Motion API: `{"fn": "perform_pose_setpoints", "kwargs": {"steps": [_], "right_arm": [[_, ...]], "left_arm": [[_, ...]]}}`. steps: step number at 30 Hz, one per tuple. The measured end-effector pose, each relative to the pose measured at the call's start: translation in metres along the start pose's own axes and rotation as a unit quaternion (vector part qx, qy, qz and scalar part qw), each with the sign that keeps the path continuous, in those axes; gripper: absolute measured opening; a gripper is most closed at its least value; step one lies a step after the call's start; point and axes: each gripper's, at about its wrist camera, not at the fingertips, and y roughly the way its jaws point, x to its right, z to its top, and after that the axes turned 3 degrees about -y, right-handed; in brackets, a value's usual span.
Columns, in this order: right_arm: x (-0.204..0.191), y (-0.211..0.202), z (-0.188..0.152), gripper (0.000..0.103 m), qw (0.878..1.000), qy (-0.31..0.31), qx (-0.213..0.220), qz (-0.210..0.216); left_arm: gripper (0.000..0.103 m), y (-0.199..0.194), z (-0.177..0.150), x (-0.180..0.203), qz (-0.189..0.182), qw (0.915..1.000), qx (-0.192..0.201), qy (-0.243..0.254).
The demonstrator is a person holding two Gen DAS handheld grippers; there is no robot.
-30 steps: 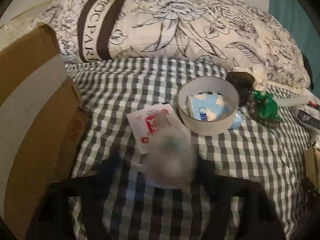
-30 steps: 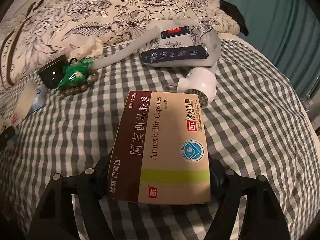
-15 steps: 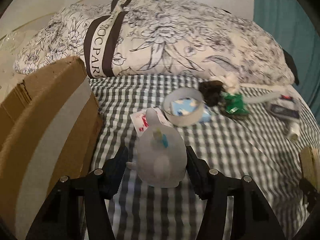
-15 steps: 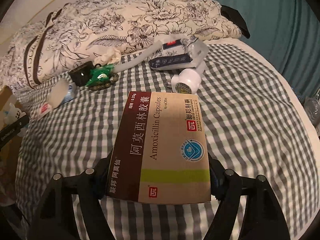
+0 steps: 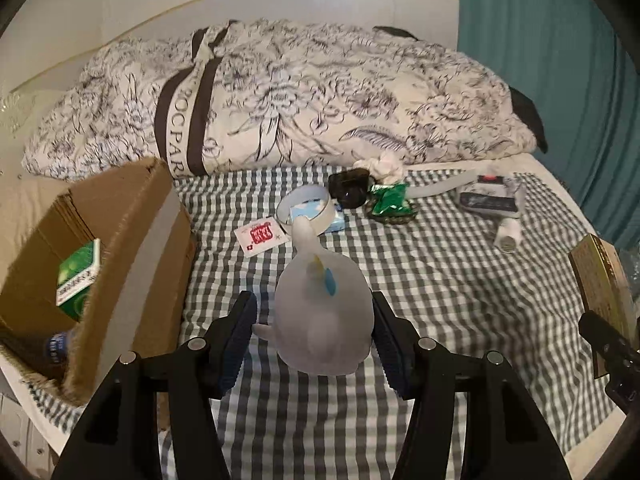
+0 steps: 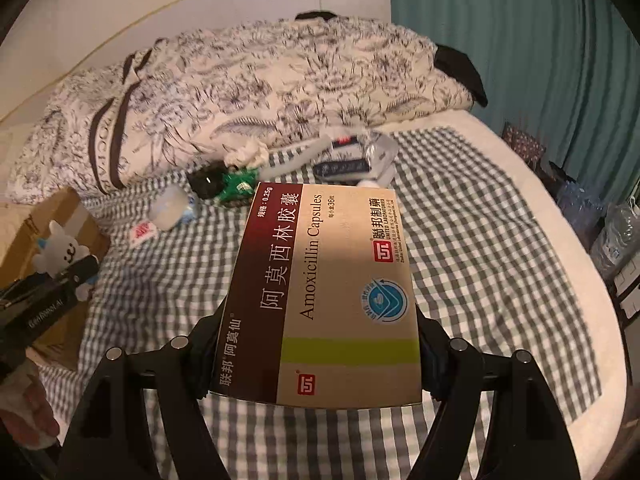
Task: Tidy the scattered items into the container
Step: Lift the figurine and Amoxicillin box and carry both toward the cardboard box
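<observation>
My left gripper (image 5: 314,320) is shut on a white rabbit figurine (image 5: 324,312) and holds it above the checked bedspread, just right of the open cardboard box (image 5: 120,240). The figurine also shows in the right wrist view (image 6: 64,248). My right gripper (image 6: 320,344) is shut on an Amoxicillin capsule box (image 6: 332,292), held above the bed; its edge shows in the left wrist view (image 5: 600,280). A green box (image 5: 78,276) lies inside the cardboard box.
On the bedspread lie a tape roll (image 5: 306,216) around a tissue pack, a red-and-white sachet (image 5: 262,236), a black object (image 5: 350,188), a green bag on beads (image 5: 390,200), a wipes pack (image 5: 488,198) and a white bottle (image 5: 508,236). A floral duvet (image 5: 320,100) lies behind.
Both grippers have risen and pulled back from the items, each keeping its hold. The cardboard box's inside has come into the left wrist view.
</observation>
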Motion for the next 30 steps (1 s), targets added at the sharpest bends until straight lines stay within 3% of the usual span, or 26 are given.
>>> {"fn": "perform_pose_setpoints", "kwargs": {"steps": [19, 30], "right_arm": [[-0.056, -0.108, -0.001, 0.075, 0.996, -0.037, 0.059, 0.047], [-0.123, -0.123, 0.016, 0.075, 0.990, -0.080, 0.068, 0.093]], "left_arm": [[0.059, -0.109, 0.001, -0.027, -0.013, 0.9974, 0.070, -0.006], [0.059, -0.132, 0.019, -0.094, 0.008, 0.9953, 0.089, -0.036]]}}
